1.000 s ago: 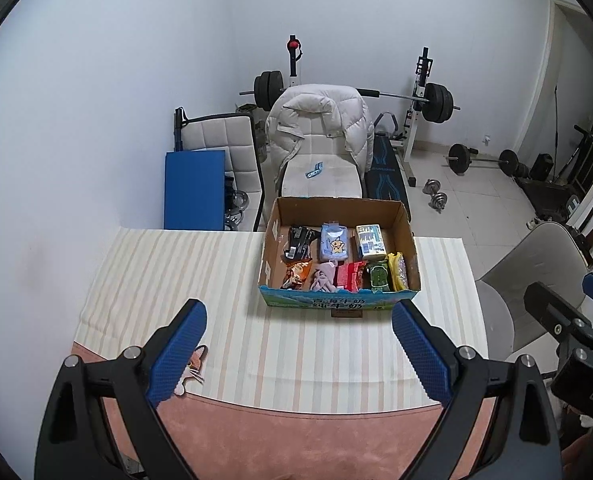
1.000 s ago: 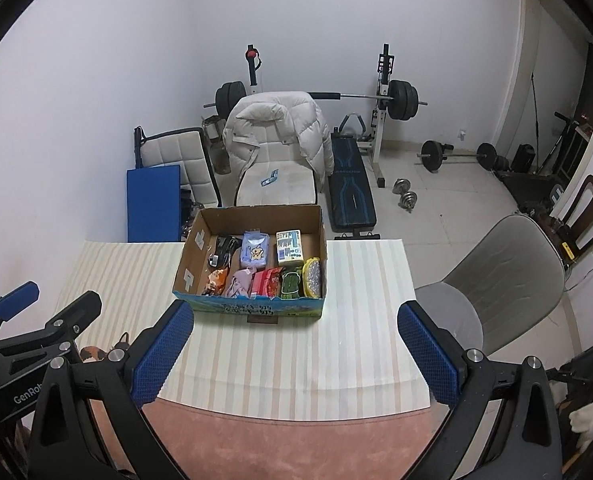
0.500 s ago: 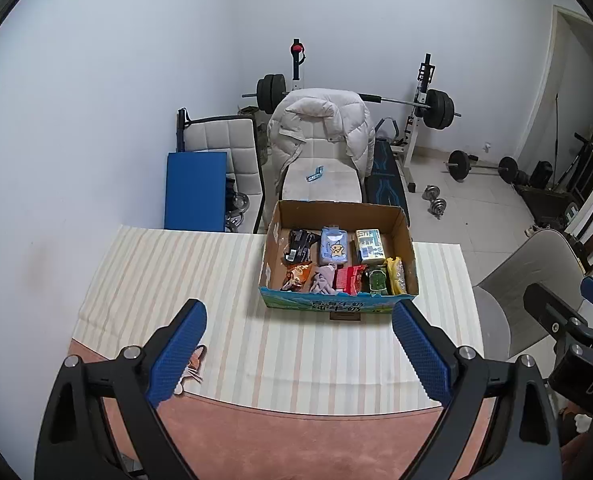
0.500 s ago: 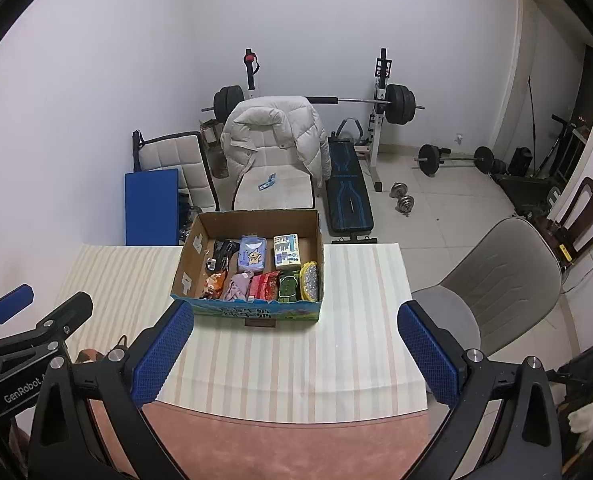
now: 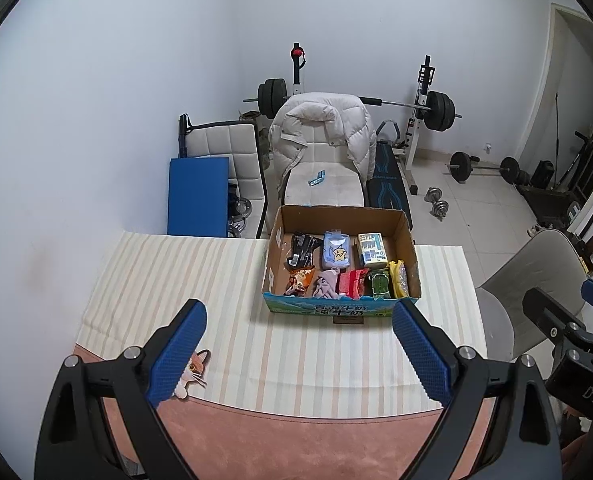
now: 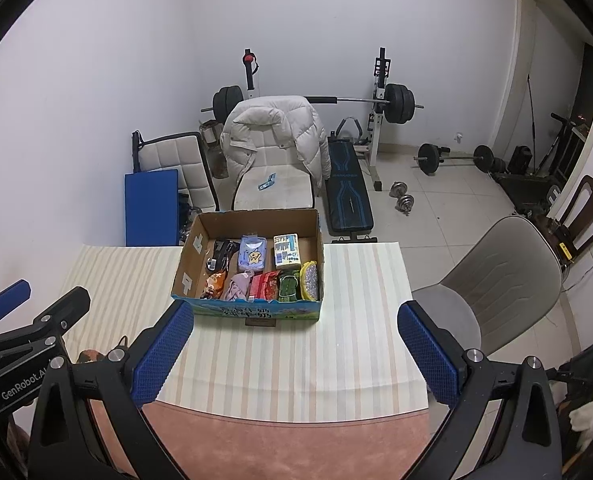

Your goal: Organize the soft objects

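An open cardboard box [image 5: 340, 309] stands on the striped tablecloth [image 5: 168, 280]. It holds several items: a black packet [image 5: 302, 248], a blue tissue pack [image 5: 337, 254], a pinkish cloth [image 5: 325, 284], and red [image 5: 352, 283] and green [image 5: 377, 283] packets. A small cat-shaped soft toy [image 5: 194, 372] lies on the cloth by my left gripper's left finger. My left gripper [image 5: 298, 312] hangs open, short of the box, with nothing between its fingers. My right gripper [image 6: 296, 312] is also open and empty in front of the box [image 6: 252, 308].
A pink mat [image 5: 296, 440] covers the table's near edge. A grey chair [image 6: 496, 272] stands to the right of the table. Behind the table are a white chair with a puffy jacket [image 5: 320, 136], a blue pad [image 5: 198, 196], a weight bench and barbells.
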